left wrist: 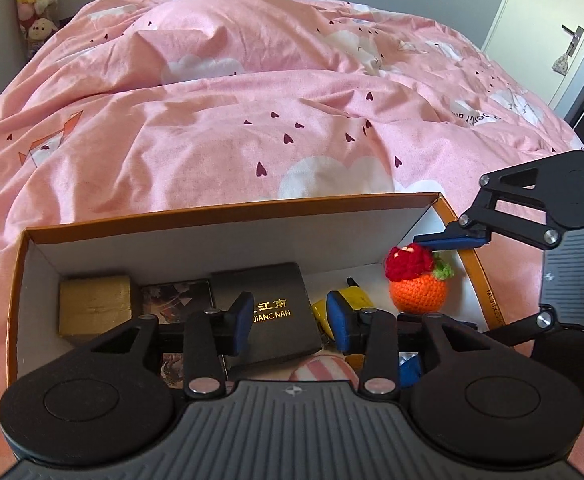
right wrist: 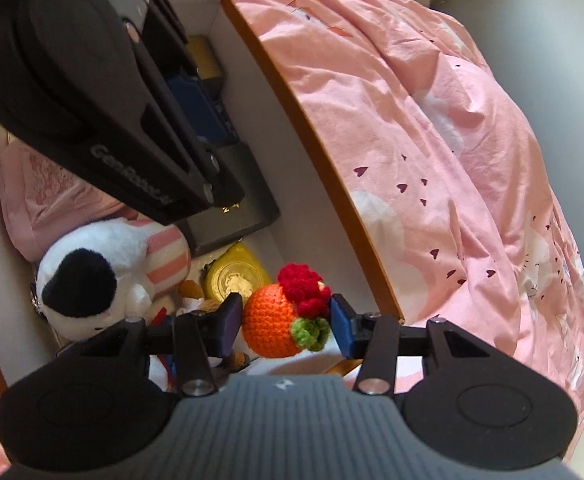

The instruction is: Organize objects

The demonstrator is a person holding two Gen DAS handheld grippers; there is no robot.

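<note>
An open cardboard box [left wrist: 227, 210] with an orange rim [right wrist: 312, 128] lies on the bed. My right gripper [right wrist: 283, 322] is shut on a crocheted orange [right wrist: 267, 320] with a red flower and green leaf, holding it over the box's right end [left wrist: 418, 294]. My left gripper [left wrist: 289, 320] hangs open above a black box [left wrist: 275, 312] lettered JIANG NAN, with nothing between its pads. Inside the box lie a gold box [left wrist: 93, 304], a yellow toy [right wrist: 237, 276], a panda plush [right wrist: 87, 284] and a pink striped plush [right wrist: 167, 256].
A rumpled pink duvet [left wrist: 251, 120] with hearts and clouds covers the bed beyond the box. Stuffed toys [left wrist: 35, 0] hang at the far left wall. A white door [left wrist: 552, 20] stands at the far right. The left gripper's black linkage [right wrist: 91, 92] fills the right wrist view's upper left.
</note>
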